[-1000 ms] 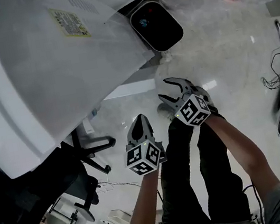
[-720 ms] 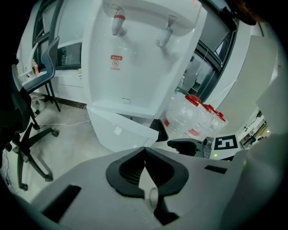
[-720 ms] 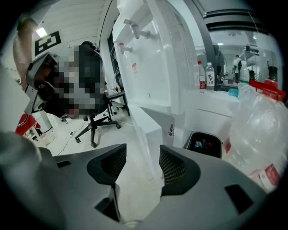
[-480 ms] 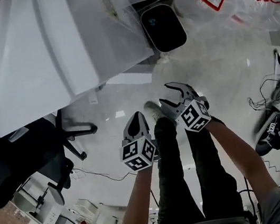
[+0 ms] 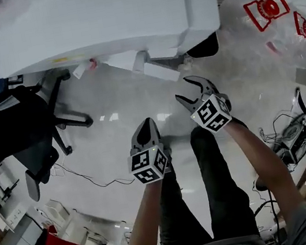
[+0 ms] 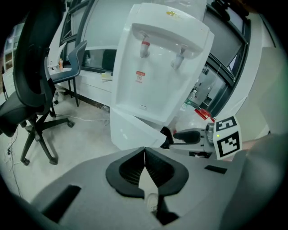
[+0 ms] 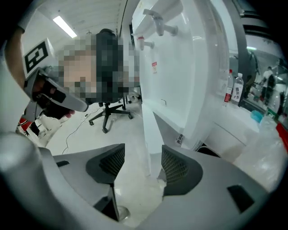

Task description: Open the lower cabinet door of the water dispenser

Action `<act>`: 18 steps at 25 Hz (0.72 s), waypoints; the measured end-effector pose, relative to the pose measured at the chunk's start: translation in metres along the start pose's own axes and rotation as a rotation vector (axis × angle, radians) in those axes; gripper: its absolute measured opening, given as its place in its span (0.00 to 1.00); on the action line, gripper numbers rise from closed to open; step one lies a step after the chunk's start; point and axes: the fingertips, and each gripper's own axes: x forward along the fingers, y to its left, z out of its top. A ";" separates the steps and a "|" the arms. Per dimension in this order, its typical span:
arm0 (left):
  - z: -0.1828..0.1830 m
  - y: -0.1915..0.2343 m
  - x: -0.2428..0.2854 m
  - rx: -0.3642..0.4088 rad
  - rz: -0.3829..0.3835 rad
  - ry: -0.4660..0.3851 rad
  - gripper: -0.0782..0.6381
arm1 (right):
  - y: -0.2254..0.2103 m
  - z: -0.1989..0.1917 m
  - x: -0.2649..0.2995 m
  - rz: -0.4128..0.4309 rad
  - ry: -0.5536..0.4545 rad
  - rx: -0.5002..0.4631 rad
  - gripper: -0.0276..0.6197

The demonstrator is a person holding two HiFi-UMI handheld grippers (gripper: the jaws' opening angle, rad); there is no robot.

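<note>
1. Tall white plastic water dispenser [image 5: 122, 13]: top of head view, on pale glossy floor [image 5: 119, 131]. Red-capped tap [image 6: 145, 46] + second, pale tap [image 6: 177, 60] in upper recess of front, per left gripper view.
2. Flat white lower cabinet door [image 6: 130, 132]: at base of dispenser, already swung ajar, angled out from front. Dark cabinet opening visible beside it.
3. Left gripper [image 6: 144, 150]: pads pressed together, nothing btwn them. Up in the air over floor, pointed toward dispenser front, well apart from door.
4. Right gripper [image 7: 143, 148]: jaws wide apart, just been opening, nothing clamped. Thin edge of door seen through the gap in right gripper view, both pads clear of it.
5. In head view: right gripper near door's outer end, not touching. Left gripper lower + to the left of it. The two side by side, apart.
6. Black swivel office chair [image 5: 37, 128]: left of dispenser, on floor, w/ dark cable trailing nearby.
7. Clear plastic bags w/ red print [image 5: 274, 9]: right of dispenser.
8. Person's legs in dark trousers [image 5: 213, 196]: below both grippers in head view.
</note>
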 end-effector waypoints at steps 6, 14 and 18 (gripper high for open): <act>-0.009 0.038 -0.036 0.011 0.025 -0.052 0.12 | -0.009 0.013 0.032 -0.017 0.101 -0.079 0.41; -0.011 0.092 -0.061 -0.047 0.043 -0.094 0.13 | -0.026 0.020 0.065 -0.107 0.173 -0.008 0.43; -0.025 0.113 -0.072 -0.105 0.068 -0.104 0.13 | -0.022 0.020 0.078 -0.100 0.229 -0.082 0.43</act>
